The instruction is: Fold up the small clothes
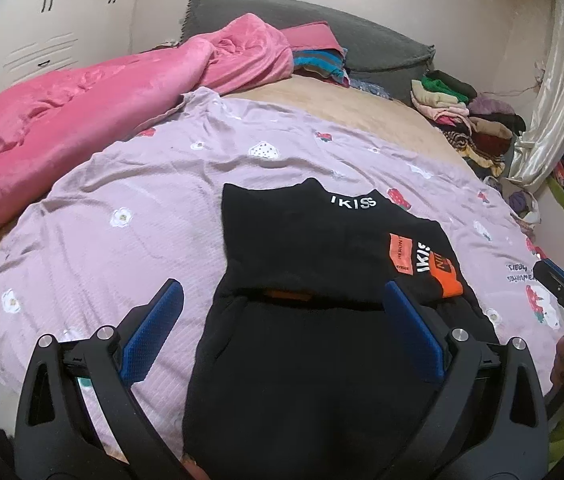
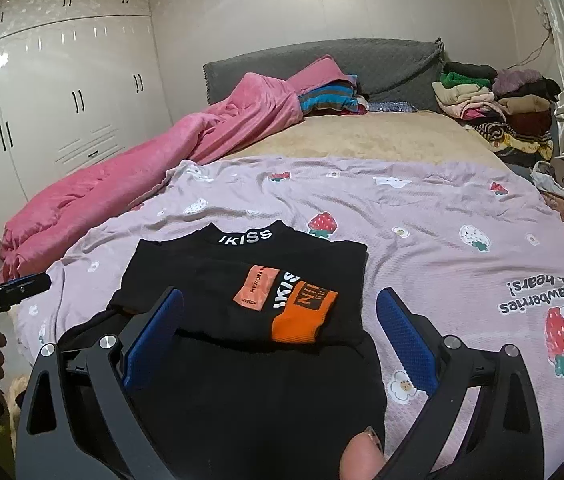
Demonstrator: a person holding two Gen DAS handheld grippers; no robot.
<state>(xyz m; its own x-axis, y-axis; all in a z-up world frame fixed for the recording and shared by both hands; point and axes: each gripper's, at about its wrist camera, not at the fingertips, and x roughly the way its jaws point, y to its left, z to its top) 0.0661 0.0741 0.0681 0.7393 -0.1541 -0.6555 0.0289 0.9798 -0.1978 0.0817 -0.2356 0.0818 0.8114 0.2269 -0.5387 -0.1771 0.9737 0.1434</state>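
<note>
A home bedroom: a bed (image 2: 362, 136) with grey headboard (image 2: 382, 64), pink blanket (image 2: 154, 172) and strawberry sheet (image 2: 422, 216), white wardrobes (image 2: 62, 92), clothes piles (image 2: 498, 108).

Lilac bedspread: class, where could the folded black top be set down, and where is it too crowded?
Free: the lilac bedspread right of the black top, before the strawberry print; also left of the top, short of the pink blanket. The tan sheet is bare too. Crowded: the clothes pile at the headboard's right end.
</note>
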